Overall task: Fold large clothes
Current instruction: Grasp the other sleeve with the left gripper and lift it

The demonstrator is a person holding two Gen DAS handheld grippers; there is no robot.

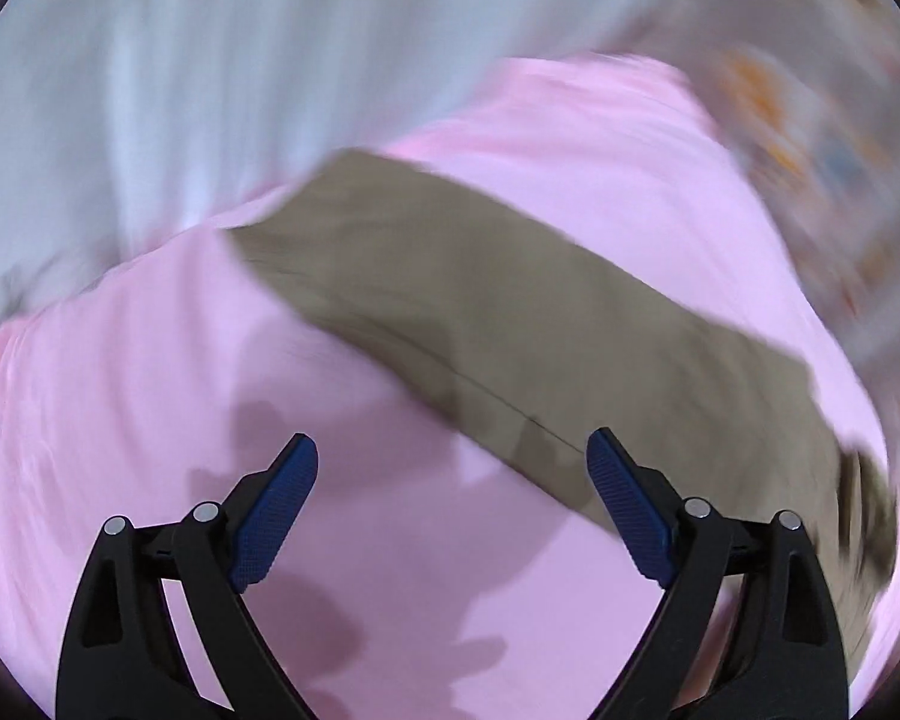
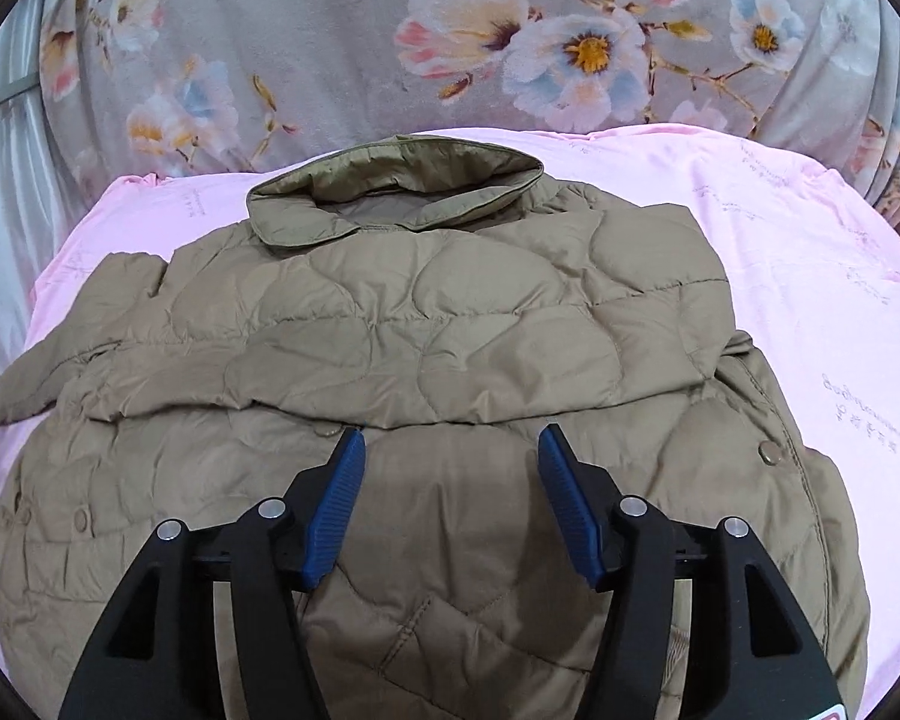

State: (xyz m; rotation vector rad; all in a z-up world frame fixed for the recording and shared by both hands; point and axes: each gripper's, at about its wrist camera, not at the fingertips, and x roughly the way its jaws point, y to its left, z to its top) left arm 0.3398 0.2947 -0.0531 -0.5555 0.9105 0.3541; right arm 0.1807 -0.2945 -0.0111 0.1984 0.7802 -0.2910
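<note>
In the left wrist view, everything is blurred. The left tongs [image 1: 452, 450] are seen wide open, with nothing between the blue pads [image 1: 282, 510]. They hang above the pink sheet [image 1: 120, 420] of the bed. A long khaki band, which is judged to be a sleeve or an edge of the jacket [image 1: 510, 312], is laid across the sheet just ahead of the tongs; its near edge passes close by the right-hand pad. Whether that pad touches the cloth cannot be told.

In the right wrist view, the picture is sharp. The quilted jacket [image 2: 420, 312] is spread on the pink sheet [image 2: 810, 276], collar [image 2: 402, 192] away from the camera, and one part is already folded across the chest. A flowered blanket [image 2: 390, 48] is seen behind it. The right tongs [image 2: 452, 438] are also open and empty, directly over the lower front of the jacket, near the edge of the folded part.

The jacket is judged to be light and soft (a padded filling is suggested by the puffy quilting), so it will bend easily but may spring back after a fold. The shell looks smooth and may slip. A hold is best taken on a hem, seam or thick edge.
</note>
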